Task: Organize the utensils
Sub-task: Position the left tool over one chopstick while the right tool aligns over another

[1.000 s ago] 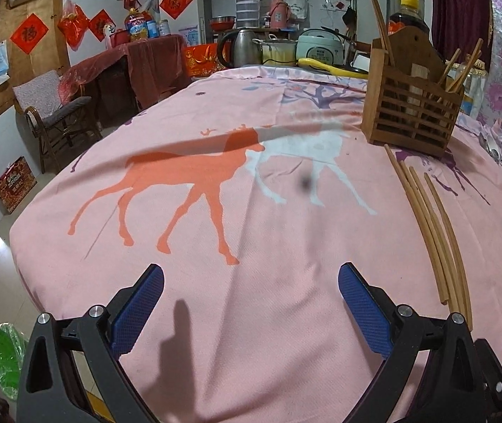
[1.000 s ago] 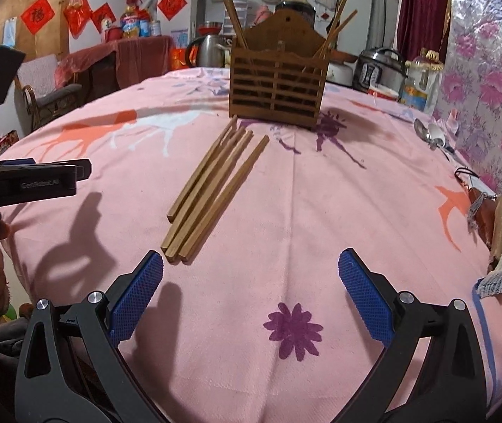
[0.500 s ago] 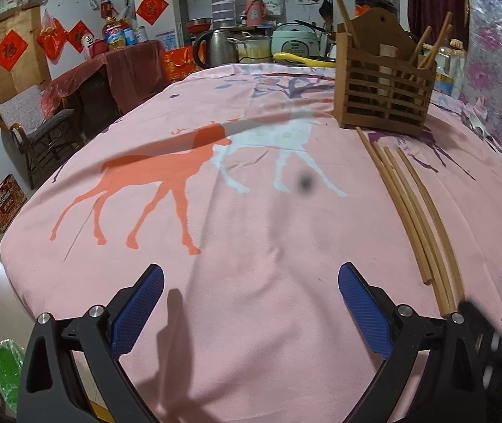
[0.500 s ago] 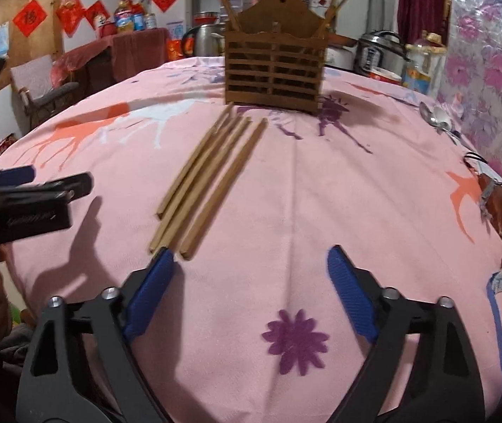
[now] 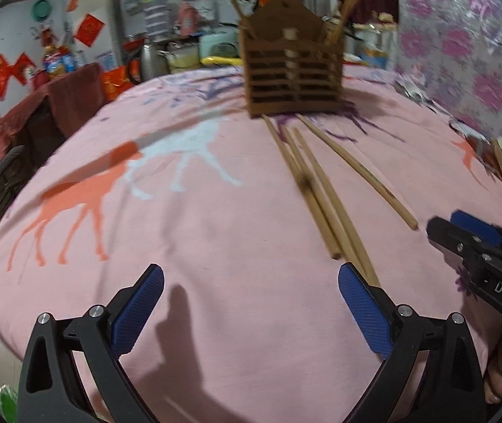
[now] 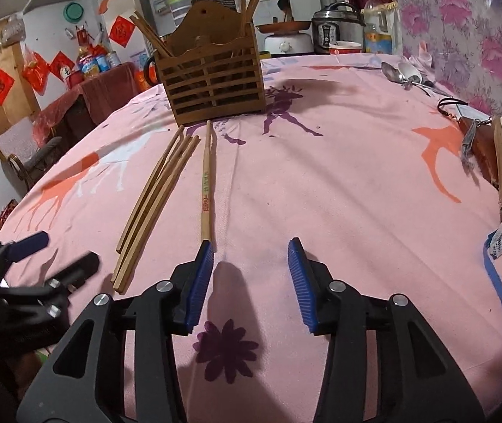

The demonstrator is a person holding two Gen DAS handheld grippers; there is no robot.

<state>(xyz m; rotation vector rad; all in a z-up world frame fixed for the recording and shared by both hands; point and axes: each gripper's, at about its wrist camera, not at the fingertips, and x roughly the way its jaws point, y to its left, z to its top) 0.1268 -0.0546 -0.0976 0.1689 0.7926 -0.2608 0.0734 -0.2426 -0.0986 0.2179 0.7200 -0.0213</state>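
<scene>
Right gripper is closing, nothing between its jaws (one chopstick lies just left of them). Left gripper gapes, empty. Holder stands far.

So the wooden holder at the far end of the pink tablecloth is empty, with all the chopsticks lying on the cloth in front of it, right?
Not quite: the wooden holder is not empty. The right wrist view shows several chopsticks standing in it. The other chopsticks do lie on the pink tablecloth in front of it.
</scene>
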